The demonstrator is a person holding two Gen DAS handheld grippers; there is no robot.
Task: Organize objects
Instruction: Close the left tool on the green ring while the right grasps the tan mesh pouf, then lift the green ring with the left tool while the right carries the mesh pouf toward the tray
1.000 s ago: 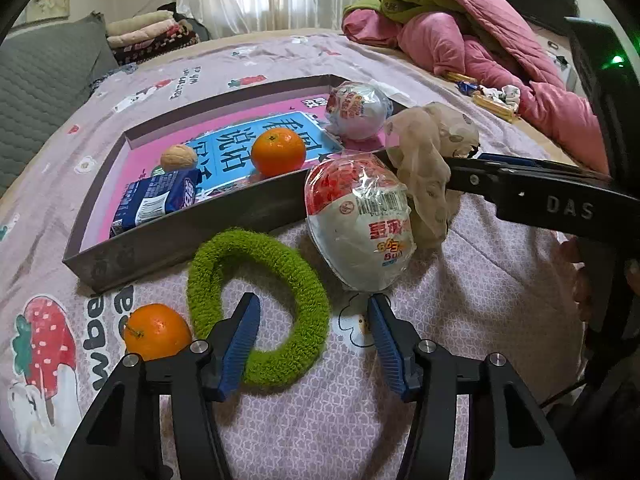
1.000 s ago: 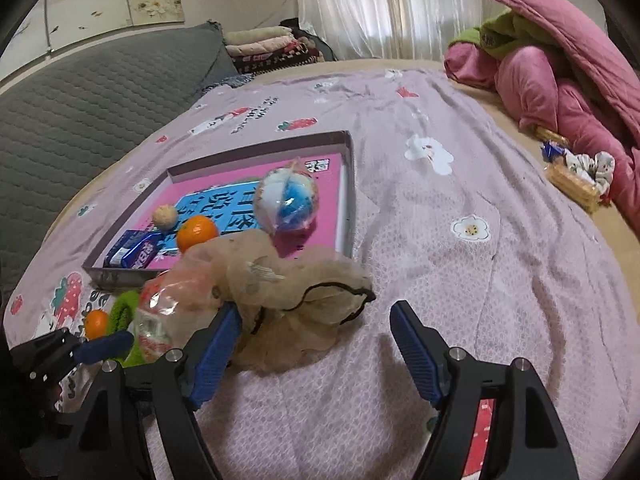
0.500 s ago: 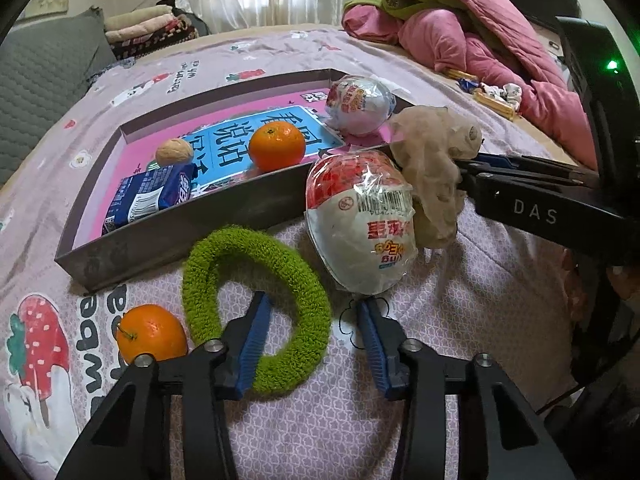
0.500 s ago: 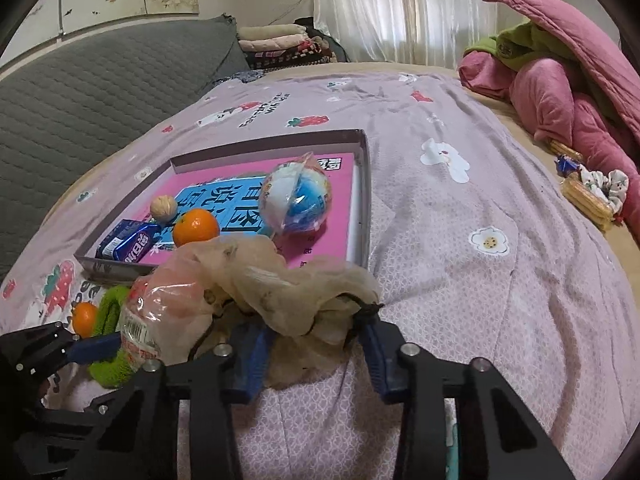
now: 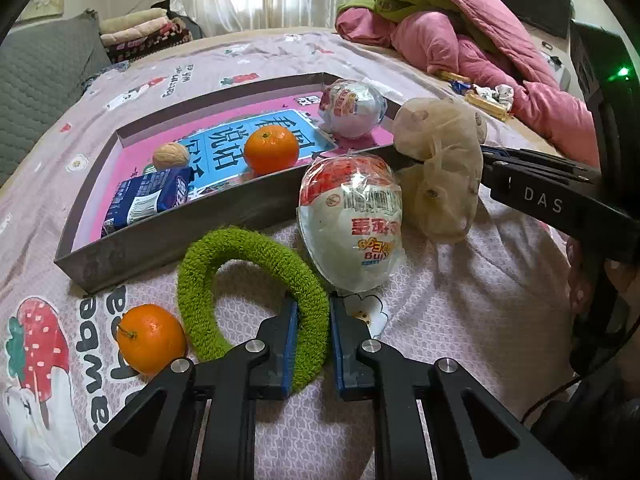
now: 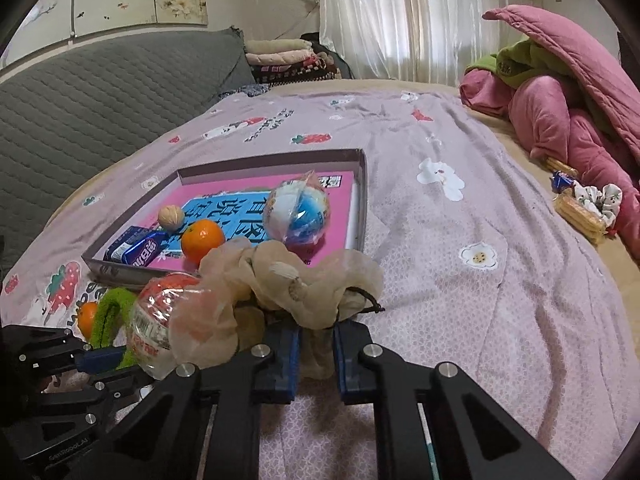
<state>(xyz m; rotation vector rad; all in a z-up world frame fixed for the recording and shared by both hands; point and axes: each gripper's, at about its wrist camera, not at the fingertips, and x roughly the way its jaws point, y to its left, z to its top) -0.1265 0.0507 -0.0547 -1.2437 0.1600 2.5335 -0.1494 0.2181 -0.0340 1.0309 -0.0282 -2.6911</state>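
Green terry cloth fills the left gripper (image 5: 312, 316): its jaws, which have just been closing, clamp the near side of the green ring (image 5: 244, 280). A wrapped egg (image 5: 352, 220) lies just beyond them. The right gripper (image 6: 316, 344), jaws likewise just closed, pinches the beige gauze scrunchie (image 6: 304, 284), with the box (image 6: 362, 200) farther ahead.

- Left tool (image 5: 313, 334): jaws just closed, blue pads pinch green ring (image 5: 248, 280), angled down.
- Right tool (image 6: 316, 350): jaws just closed, clamp beige fabric pouch (image 6: 296, 280).
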